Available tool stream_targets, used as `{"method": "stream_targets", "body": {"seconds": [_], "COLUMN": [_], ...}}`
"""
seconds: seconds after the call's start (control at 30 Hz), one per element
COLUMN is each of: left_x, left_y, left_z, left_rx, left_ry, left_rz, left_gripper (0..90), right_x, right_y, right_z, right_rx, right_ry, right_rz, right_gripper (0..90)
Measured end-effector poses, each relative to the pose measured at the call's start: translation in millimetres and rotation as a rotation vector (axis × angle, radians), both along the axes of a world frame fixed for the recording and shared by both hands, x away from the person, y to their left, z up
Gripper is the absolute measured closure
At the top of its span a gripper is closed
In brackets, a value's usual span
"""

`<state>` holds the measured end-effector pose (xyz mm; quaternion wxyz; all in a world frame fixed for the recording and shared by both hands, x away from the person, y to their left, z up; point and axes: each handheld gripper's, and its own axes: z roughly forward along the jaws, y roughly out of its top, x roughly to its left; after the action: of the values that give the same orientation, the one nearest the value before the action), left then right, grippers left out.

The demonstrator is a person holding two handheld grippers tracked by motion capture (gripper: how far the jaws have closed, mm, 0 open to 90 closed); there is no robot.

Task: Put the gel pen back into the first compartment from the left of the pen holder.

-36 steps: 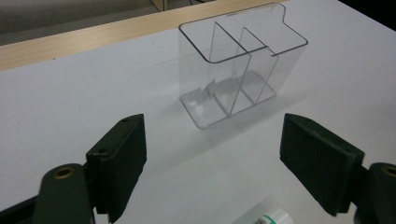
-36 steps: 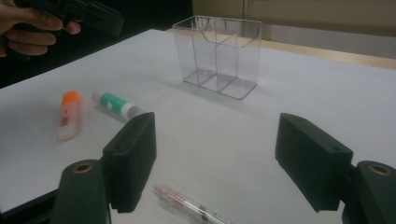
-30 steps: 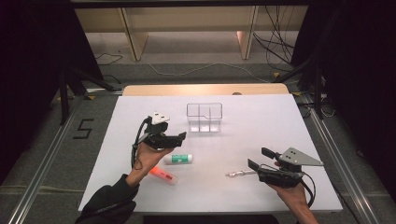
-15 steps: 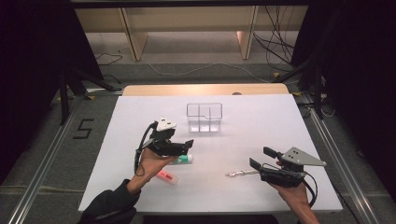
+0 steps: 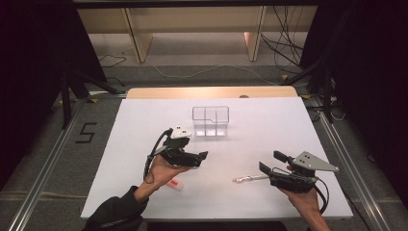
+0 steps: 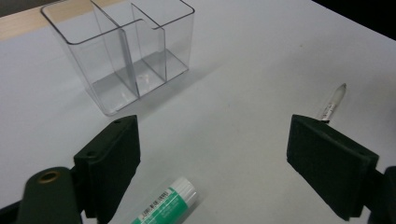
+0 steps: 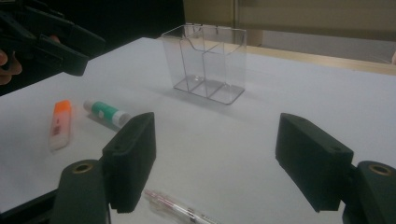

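Observation:
My left gripper (image 5: 198, 160) hovers open over the white table, left of centre. In the left gripper view, a green-and-white glue stick (image 6: 168, 206) lies just below and between its spread jaws (image 6: 217, 154). A clear divided organizer (image 5: 210, 120) stands beyond it, empty (image 6: 121, 51). My right gripper (image 5: 271, 162) is open near the front right. A thin pen (image 5: 248, 178) lies on the table under its jaws (image 7: 219, 154), seen at the bottom of the right gripper view (image 7: 182, 210). An orange-capped marker (image 5: 174, 184) lies by the person's left wrist.
The right gripper view shows the glue stick (image 7: 105, 112) and the orange-capped marker (image 7: 60, 123) side by side, with the left gripper (image 7: 46, 39) above them. A wooden strip (image 5: 211, 92) borders the table's far edge. Metal rails (image 5: 48, 178) run along both sides.
The left gripper has moved right and a little toward the near edge, and now covers the glue stick in the high view. The right gripper has stayed put.

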<state>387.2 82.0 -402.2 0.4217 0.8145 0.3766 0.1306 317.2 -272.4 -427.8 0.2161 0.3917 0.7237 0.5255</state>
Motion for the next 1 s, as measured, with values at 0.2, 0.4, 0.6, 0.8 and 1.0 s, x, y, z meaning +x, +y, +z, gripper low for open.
{"method": "stream_targets", "body": {"seconds": [0.2, 0.4, 0.6, 0.8, 1.0], "left_x": [-1.2, -1.5, -2.2, 3.2, 5.4], "left_y": [-13.2, -30.1, -54.4, -87.6, -115.2], "left_z": [-3.4, -7.9, -13.2, -23.0, -32.6], "left_rx": [0.01, 0.02, 0.067, 0.107, 0.185], "left_ry": [0.025, 0.052, 0.075, 0.119, 0.169], "left_rz": [-0.047, -0.113, -0.207, -0.276, -0.351], "left_gripper": [17.0, 17.0, 17.6, 19.9, 21.2], "right_x": [1.7, 2.5, 4.6, 4.7, 4.8], "right_y": [-3.2, -6.3, -7.5, -12.0, -18.3], "right_z": [-0.2, 0.4, 0.5, 0.9, 1.5], "right_rx": [0.001, -0.004, -0.01, -0.02, -0.021], "right_ry": [-0.005, -0.007, -0.011, -0.011, -0.011], "right_rz": [-0.007, -0.021, -0.037, -0.061, -0.087], "right_gripper": [29.8, 29.8, 29.8, 29.8, 29.8]}}
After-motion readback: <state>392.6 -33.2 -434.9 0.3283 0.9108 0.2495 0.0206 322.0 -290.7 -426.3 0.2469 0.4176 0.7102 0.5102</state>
